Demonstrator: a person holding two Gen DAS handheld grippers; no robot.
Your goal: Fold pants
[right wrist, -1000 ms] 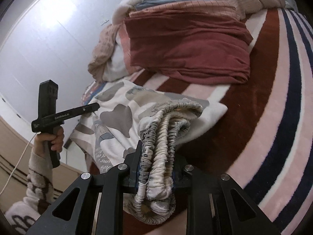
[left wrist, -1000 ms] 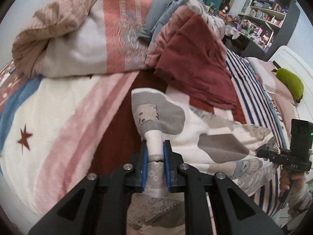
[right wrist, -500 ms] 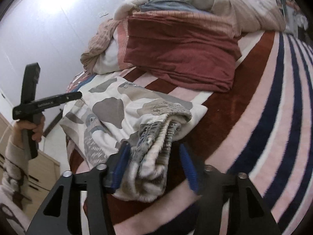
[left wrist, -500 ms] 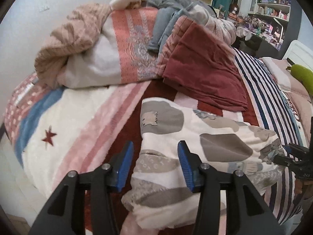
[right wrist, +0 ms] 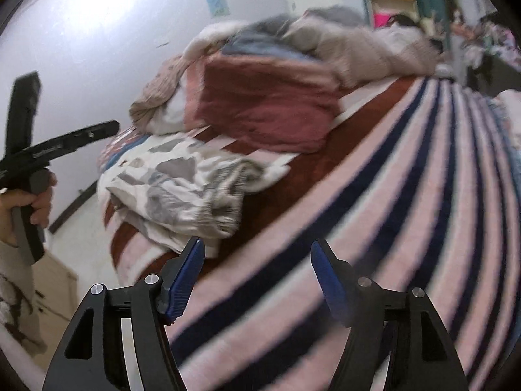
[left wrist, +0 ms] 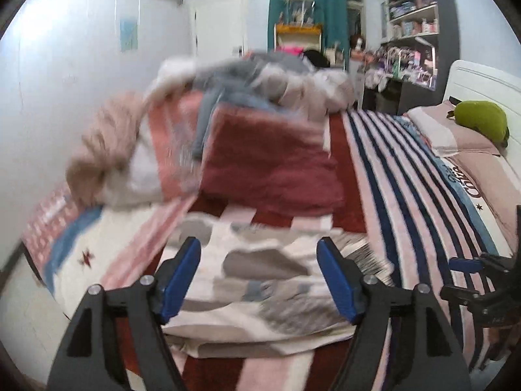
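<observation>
pants (left wrist: pixel 260 280): folded into a compact patterned bundle, lying on the striped blanket (left wrist: pixel 400 176) near the bed's edge; in the right view at 10 o'clock from the jaws, waistband end nearest them.
left gripper (left wrist: pixel 259 277): released; jaws have just been opening and stand wide, nothing pressed between the pads. the pants show between them in the picture, but lie below, free.
right gripper (right wrist: pixel 257 277): released too; jaws have just been opening, only blanket seen between them, clear of the waistband (right wrist: pixel 228 192).
red cloth (left wrist: pixel 270 163): folded, at 12 o'clock beyond the pants, just beside them.
pile (left wrist: pixel 228 97): loose clothes and bedding further back, blurred.
step: fold appears laid down and let go; both tools off the cloth.
next: judge whether the bundle is neat enough; if so, grip it at both ends and set it by the red cloth, else pinch one end and fold once more.
risk: loose waistband may spring the fold open.
</observation>
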